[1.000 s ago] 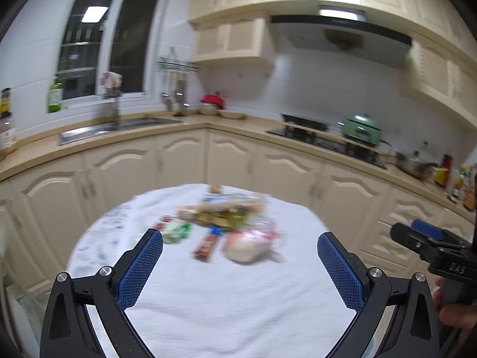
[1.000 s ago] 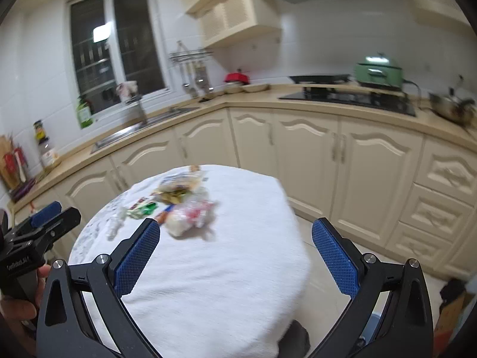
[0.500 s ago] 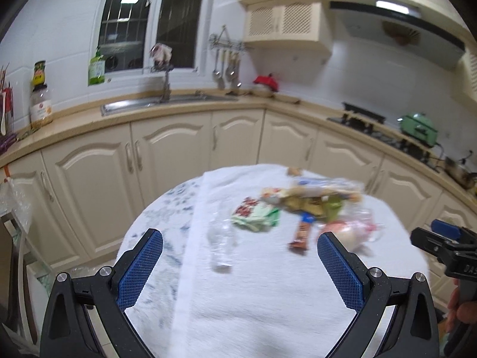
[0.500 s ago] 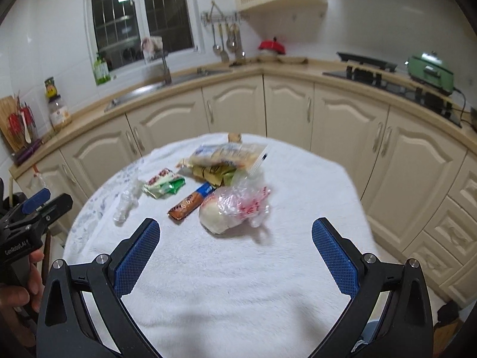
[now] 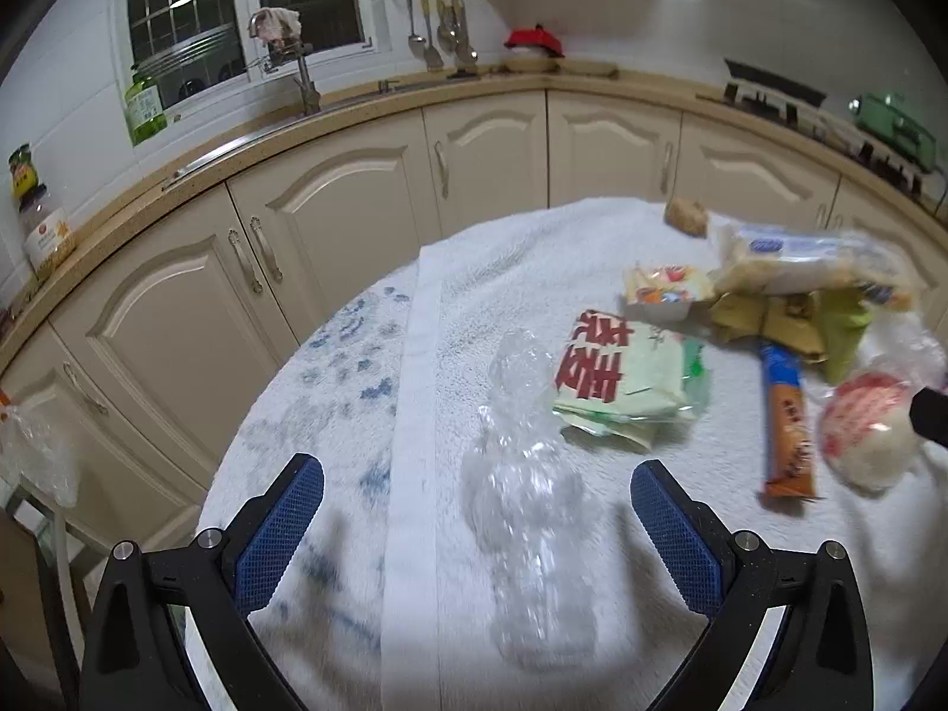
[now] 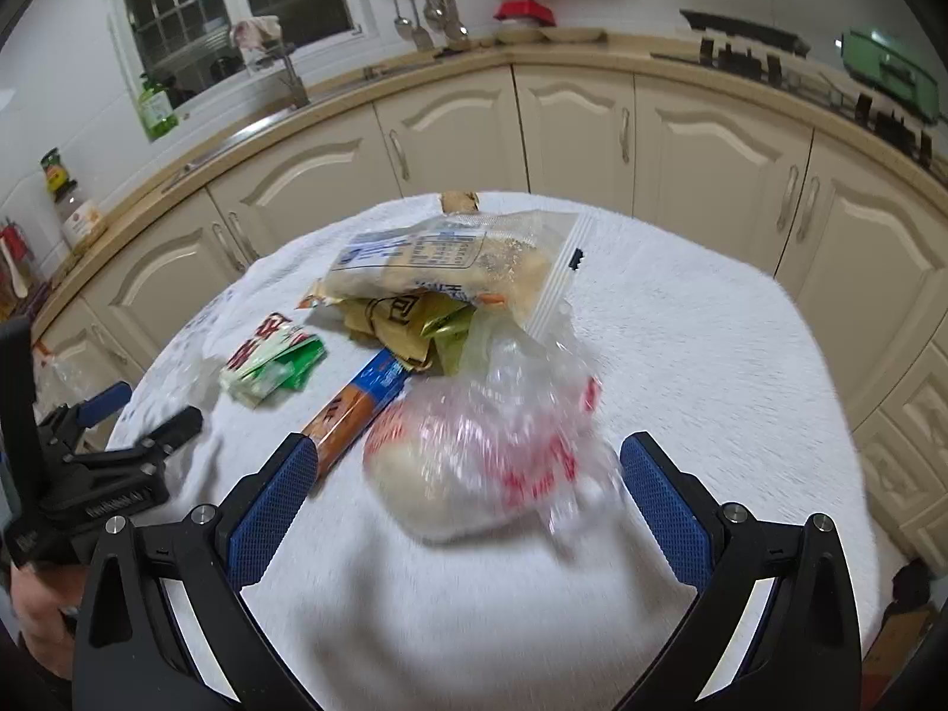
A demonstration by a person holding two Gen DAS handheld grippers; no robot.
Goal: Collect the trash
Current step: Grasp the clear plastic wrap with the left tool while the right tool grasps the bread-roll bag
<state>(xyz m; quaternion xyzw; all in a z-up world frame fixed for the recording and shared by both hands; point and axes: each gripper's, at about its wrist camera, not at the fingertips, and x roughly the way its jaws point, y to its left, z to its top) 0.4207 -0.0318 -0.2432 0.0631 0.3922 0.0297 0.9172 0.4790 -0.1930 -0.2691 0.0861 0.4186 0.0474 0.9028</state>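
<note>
Trash lies spread over a round worktop [image 6: 681, 355] covered with a white towel. Left claw [image 5: 477, 509] hangs low over the near left part, its jaws wide and holding nothing; a crumpled clear bottle [image 5: 524, 492] lies on the towel between its blue pads [image 5: 281, 524], touching neither. Just right of the bottle sits a green-and-white wrapper [image 5: 622, 379] with red characters. Farther right lies a long orange-and-blue bar wrapper [image 5: 785, 420], and beyond it, at the right edge, a clear bag [image 5: 868, 426] with red print and something white inside. At the far right a pile holds a small carton [image 5: 663, 293], brown and green wrappers [image 5: 782, 320] and a big zip bag [image 5: 812, 263] resting on top of them. A small brown lump [image 5: 686, 216] sits at the far edge.

Right claw [image 6: 459, 486] is also wide and empty, with the clear bag [image 6: 492, 456] lying between its pads on the towel; contact cannot be told through the blur. The bar wrapper [image 6: 355, 403] lies just beside its left pad. In this view the left claw [image 6: 148, 415] shows at the left, with part of a hand [image 6: 41, 598] beneath it. Cream cabinets [image 6: 450, 130] curve behind.
</note>
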